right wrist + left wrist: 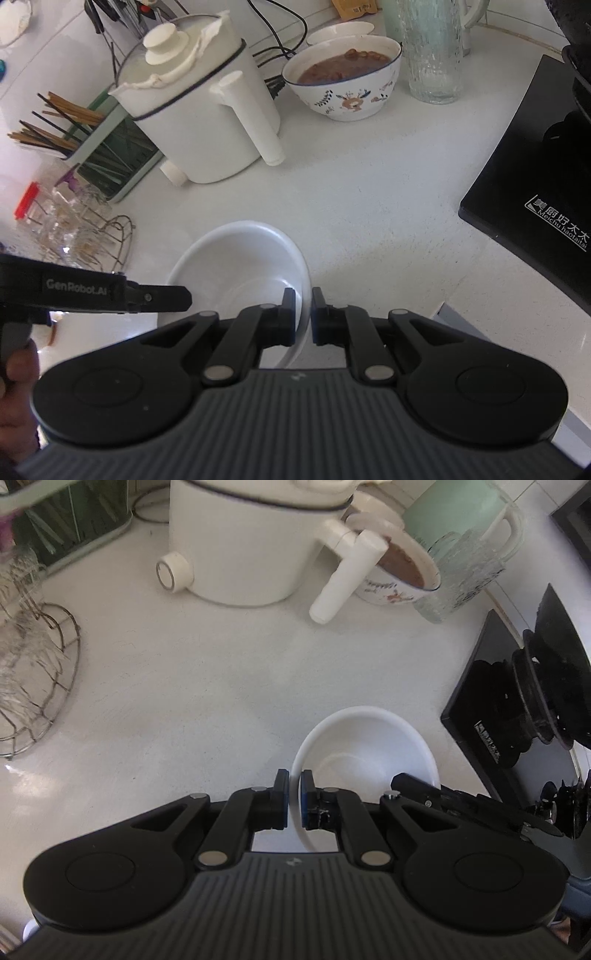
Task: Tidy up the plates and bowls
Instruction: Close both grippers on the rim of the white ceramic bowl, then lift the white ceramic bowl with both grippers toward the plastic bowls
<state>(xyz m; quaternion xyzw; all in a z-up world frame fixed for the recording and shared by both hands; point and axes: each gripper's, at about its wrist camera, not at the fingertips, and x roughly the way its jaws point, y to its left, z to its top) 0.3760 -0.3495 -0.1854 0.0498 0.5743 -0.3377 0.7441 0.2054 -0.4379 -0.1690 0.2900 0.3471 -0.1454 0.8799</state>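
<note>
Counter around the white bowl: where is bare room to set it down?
Bare counter lies between the white bowl, kettle and black cooktop. Crowded at the back: soup bowl, glass; wire rack on the left.

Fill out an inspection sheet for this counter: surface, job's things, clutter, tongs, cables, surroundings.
Surface: white countertop, bare in the middle.
Job's things: empty white bowl, upright; no plates seen.
Clutter: white kettle; patterned bowl holding brown food; textured glass; chopstick holder; wire rack with glasses.
Tongs: left tongs shut on the white bowl's rim; right tongs shut on the opposite rim.
Cables: black cords behind the kettle, away from the white bowl.
Surroundings: black cooktop at right; a hand on the left tongs' grip.
</note>
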